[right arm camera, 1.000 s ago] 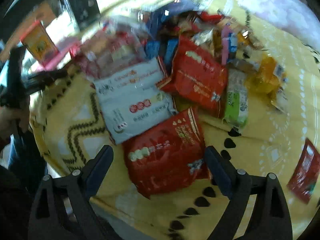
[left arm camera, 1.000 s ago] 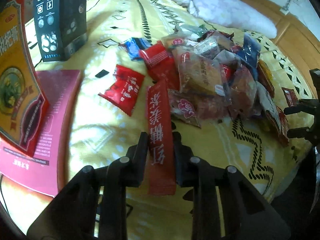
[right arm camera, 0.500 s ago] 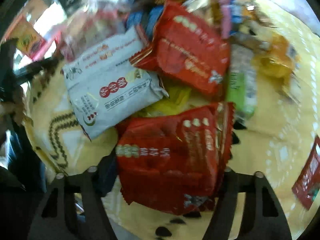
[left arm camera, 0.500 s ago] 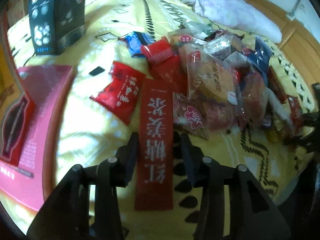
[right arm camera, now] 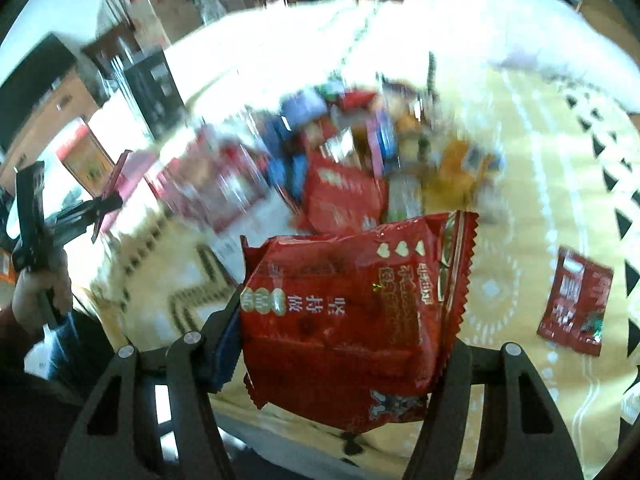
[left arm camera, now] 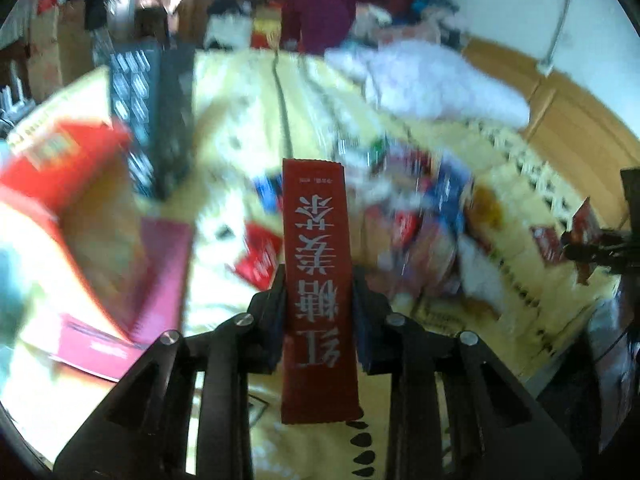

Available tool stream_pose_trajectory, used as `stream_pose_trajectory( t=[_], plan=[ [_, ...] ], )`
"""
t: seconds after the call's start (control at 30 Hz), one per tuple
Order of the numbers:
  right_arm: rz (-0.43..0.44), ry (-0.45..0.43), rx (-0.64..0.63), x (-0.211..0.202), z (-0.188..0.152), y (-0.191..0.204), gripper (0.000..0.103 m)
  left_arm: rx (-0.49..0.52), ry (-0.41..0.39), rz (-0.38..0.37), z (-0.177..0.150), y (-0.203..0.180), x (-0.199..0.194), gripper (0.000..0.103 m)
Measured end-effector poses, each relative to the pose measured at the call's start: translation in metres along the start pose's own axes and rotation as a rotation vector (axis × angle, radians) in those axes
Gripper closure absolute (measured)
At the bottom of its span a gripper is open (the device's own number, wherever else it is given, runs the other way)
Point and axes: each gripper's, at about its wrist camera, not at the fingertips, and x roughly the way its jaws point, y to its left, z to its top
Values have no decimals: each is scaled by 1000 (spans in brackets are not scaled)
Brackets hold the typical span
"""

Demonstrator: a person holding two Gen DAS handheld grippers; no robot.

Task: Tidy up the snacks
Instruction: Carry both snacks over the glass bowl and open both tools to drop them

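Snacks in both grips, clear of the yellow bedspread (left arm camera: 224,128): left gripper (left arm camera: 318,304) pinching a long red sachet (left arm camera: 316,280), right gripper (right arm camera: 344,344) clamped on a puffy red packet (right arm camera: 352,320) that could slip sideways, snack pile (right arm camera: 344,152) beyond.

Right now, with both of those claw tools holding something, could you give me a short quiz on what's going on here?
1. True or false: the left gripper is shut on a long red sachet.
2. What does the right gripper hold? A) blue box B) wide red snack packet C) nothing
3. Fill in: the snack pile lies on a yellow patterned ____.

Key: 1 true; 2 B; 3 bedspread.
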Motion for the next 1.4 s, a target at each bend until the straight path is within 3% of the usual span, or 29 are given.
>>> stream_pose_trajectory(
  t=[0.2, 0.37, 0.5, 0.67, 0.77, 0.97, 1.17, 1.4],
  plan=[
    [54, -195, -45, -26, 63, 63, 34, -20, -153, 148, 48, 40, -72, 75],
    [170, -312, -136, -37, 128, 147, 34, -83, -236, 338, 66, 99, -129, 75],
    [277, -343, -245, -31, 172, 235, 34, -158, -252, 467, 65, 149, -159, 74],
    [414, -320, -379, -10, 210, 354, 34, -255, -254, 596, 52, 200, -179, 74],
    [481, -279, -436, 10, 223, 421, 34, -307, -249, 633, 46, 219, -183, 74],
    [537, -202, -517, 45, 234, 515, 34, -364, -237, 648, 39, 241, -184, 74],
    [547, -155, -540, 75, 232, 545, 34, -374, -227, 644, 36, 256, -191, 74],
    [542, -133, -537, 84, 228, 547, 34, -391, -218, 633, 34, 267, -194, 74]
  ],
)
